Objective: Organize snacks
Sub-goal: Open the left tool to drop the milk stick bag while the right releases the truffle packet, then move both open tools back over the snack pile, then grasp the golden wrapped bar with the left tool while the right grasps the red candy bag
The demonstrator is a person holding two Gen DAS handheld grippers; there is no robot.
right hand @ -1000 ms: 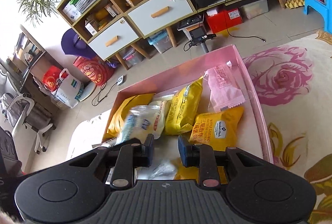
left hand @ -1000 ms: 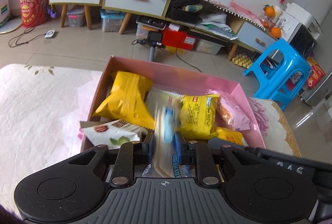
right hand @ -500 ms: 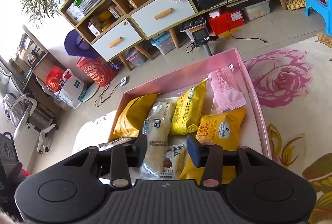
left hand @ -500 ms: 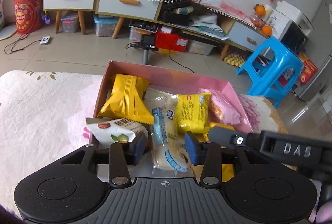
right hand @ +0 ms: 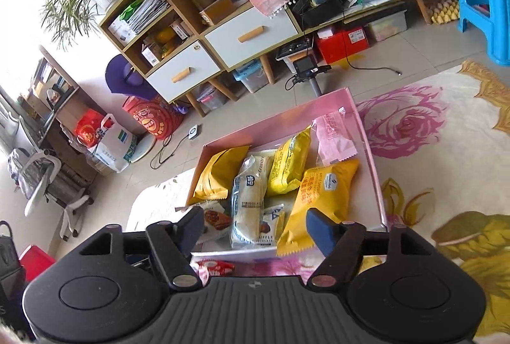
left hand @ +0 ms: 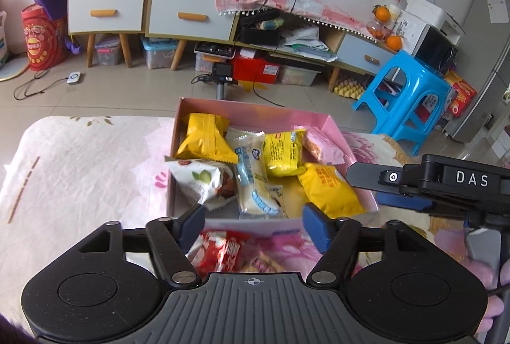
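At 6 o'clock, left gripper [left hand: 254,224] and right gripper [right hand: 255,227] both spread wide, holding nothing. Just beyond them a red snack pack [left hand: 220,248] lies outside the pink box [left hand: 255,108]. At 12 o'clock, blue-white bread pack [left hand: 253,184] lies inside it among yellow packs [left hand: 204,140].

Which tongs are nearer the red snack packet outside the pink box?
Left. The left tongs hang open right over the red snack packet; the right tongs, also open, sit farther right, over the pink box.
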